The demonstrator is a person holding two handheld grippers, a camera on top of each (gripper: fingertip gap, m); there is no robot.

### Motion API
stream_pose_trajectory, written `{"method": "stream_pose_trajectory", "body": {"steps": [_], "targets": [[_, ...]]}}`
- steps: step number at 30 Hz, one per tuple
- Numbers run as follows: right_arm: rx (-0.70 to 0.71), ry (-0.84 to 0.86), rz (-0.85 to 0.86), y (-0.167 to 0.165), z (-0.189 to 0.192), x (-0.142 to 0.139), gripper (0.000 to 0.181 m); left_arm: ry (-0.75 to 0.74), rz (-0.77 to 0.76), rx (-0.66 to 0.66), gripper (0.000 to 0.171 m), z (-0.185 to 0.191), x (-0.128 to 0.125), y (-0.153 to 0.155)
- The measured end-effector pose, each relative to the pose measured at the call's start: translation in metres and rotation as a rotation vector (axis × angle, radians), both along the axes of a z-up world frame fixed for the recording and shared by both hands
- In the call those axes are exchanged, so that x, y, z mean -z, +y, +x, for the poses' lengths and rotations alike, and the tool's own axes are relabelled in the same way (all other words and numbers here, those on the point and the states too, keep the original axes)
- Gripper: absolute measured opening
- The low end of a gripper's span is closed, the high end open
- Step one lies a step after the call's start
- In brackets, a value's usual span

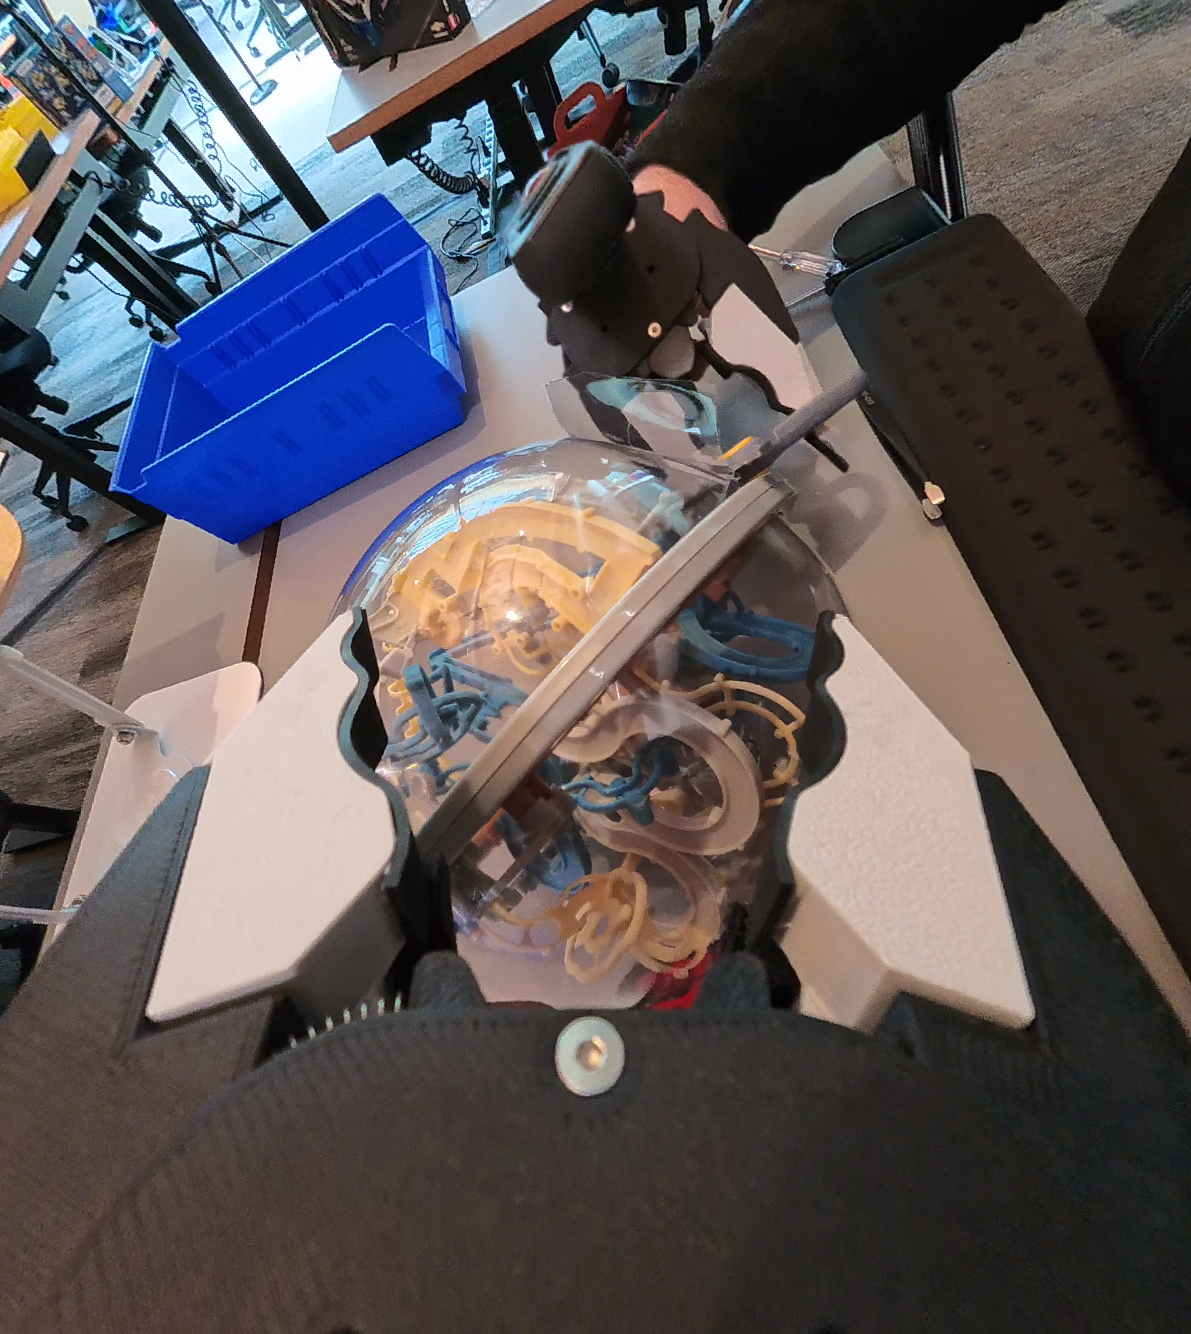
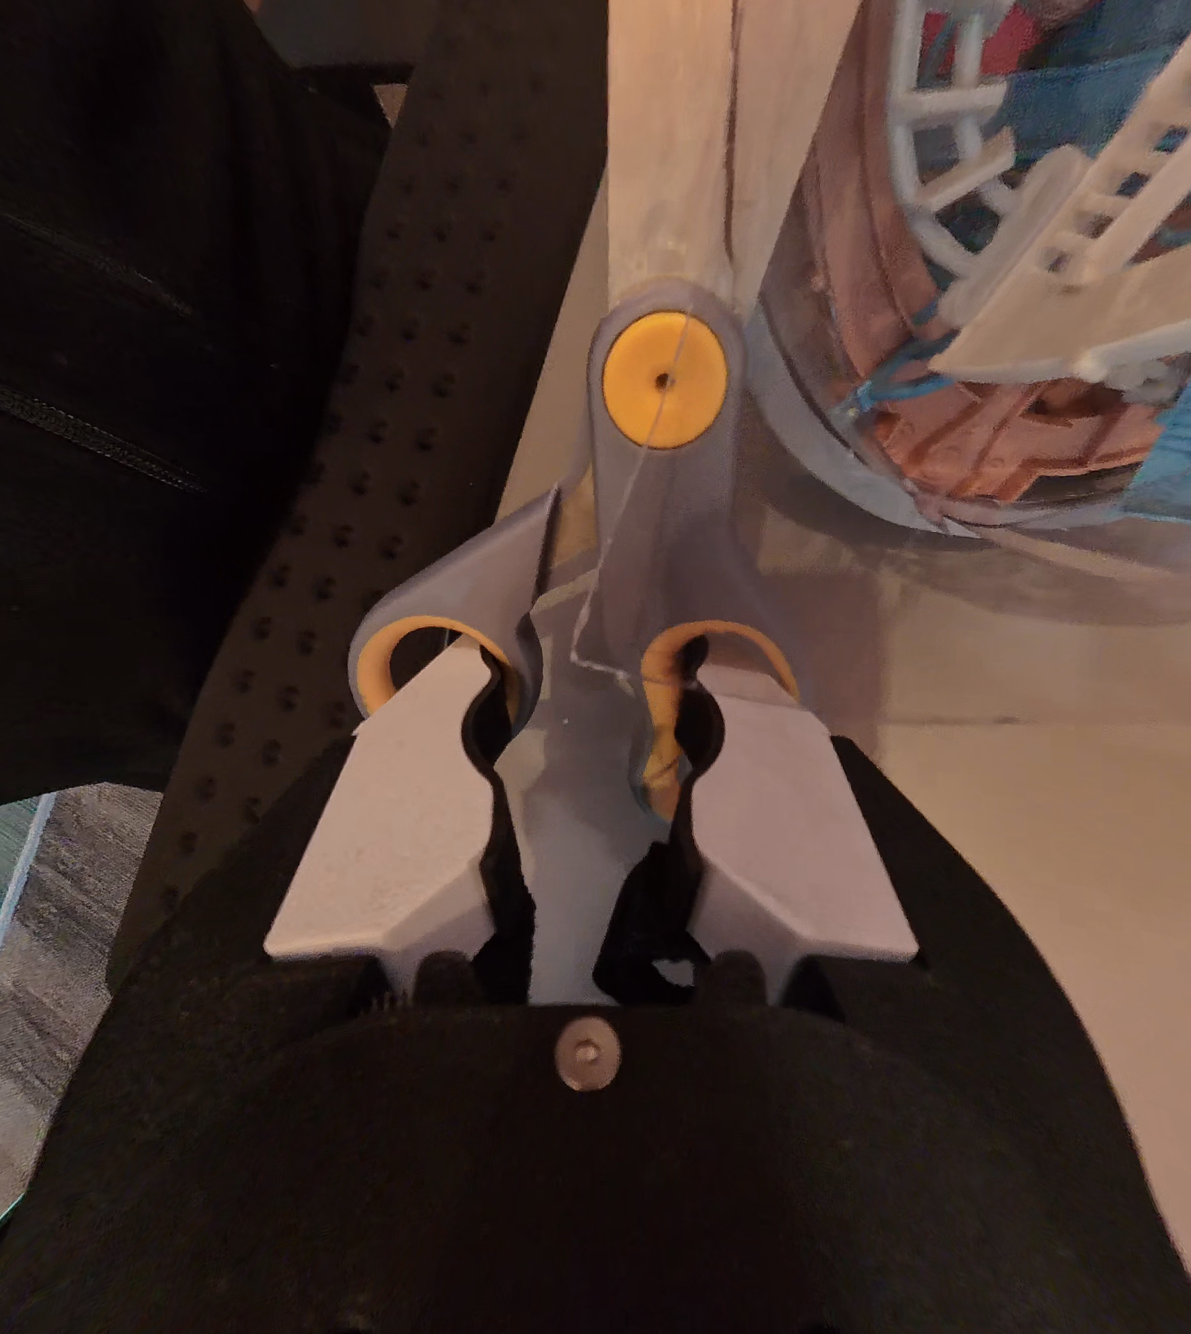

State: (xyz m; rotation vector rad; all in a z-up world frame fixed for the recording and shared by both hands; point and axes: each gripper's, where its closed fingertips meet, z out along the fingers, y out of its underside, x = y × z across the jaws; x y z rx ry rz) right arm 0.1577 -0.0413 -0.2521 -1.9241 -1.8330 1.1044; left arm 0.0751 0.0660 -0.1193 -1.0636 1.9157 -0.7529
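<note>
My left gripper [image 1: 592, 635] is shut on a clear maze ball [image 1: 578, 693] with yellow, blue and white tracks inside and a grey rim band, held over the grey table [image 1: 925, 693]. A cut flap of clear plastic [image 1: 650, 419] stands up at the ball's far side. My right gripper [image 2: 585, 671] is shut on the handles of grey and yellow scissors [image 2: 665, 462]. Their blades point away, behind clear plastic [image 2: 672, 180], right beside the ball [image 2: 1011, 325]. In the left wrist view the right gripper [image 1: 744, 361] sits at the ball's far edge, held by a hand in a dark sleeve.
A blue plastic bin [image 1: 304, 390] stands on the table's far left. A black perforated panel [image 1: 1083, 548] lies along the right side, also in the right wrist view [image 2: 398, 361]. A screwdriver [image 1: 795, 261] lies behind the right gripper. Desks, chairs and yellow bins stand beyond. The left gripper's tips are roughly 20 cm from the right gripper's.
</note>
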Motion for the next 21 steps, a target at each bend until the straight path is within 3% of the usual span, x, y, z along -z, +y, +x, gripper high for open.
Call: {"method": "stream_pose_trajectory", "body": {"steps": [3, 6, 7, 9, 12, 14, 16, 19, 21], "targets": [[0.04, 0.05, -0.058, -0.006, -0.006, -0.001, 0.04, 0.009, -0.005, -0.032, 0.115, 0.001, -0.002, 0.003], [0.14, 0.107, -0.106, 0.0, -0.013, -0.013, 0.041, -0.03, 0.048, -0.261, 0.118, -0.013, -0.019, 0.026], [0.16, 0.106, -0.112, 0.002, -0.015, -0.015, 0.04, -0.078, 0.054, -0.329, 0.118, -0.021, -0.03, 0.024], [0.177, 0.103, -0.115, 0.003, -0.022, -0.016, 0.04, -0.14, -0.02, -0.363, 0.112, -0.031, -0.038, -0.008], [0.205, 0.144, -0.15, 0.008, -0.04, -0.023, 0.04, -0.154, -0.254, -0.344, 0.088, -0.021, -0.014, -0.072], [0.252, 0.184, -0.163, 0.019, -0.056, -0.033, 0.04, -0.165, -0.431, -0.37, 0.099, -0.005, 0.01, -0.097], [0.295, 0.226, -0.173, 0.029, -0.072, -0.043, 0.041, -0.187, -0.53, -0.488, 0.119, 0.006, 0.035, -0.091], [0.322, 0.245, -0.179, 0.037, -0.094, -0.044, 0.04, -0.223, -0.735, -0.598, 0.132, 0.017, 0.057, -0.078], [0.331, 0.271, -0.2, 0.039, -0.103, -0.046, 0.04, -0.235, -0.856, -0.527, 0.122, 0.03, 0.06, -0.084]]}}
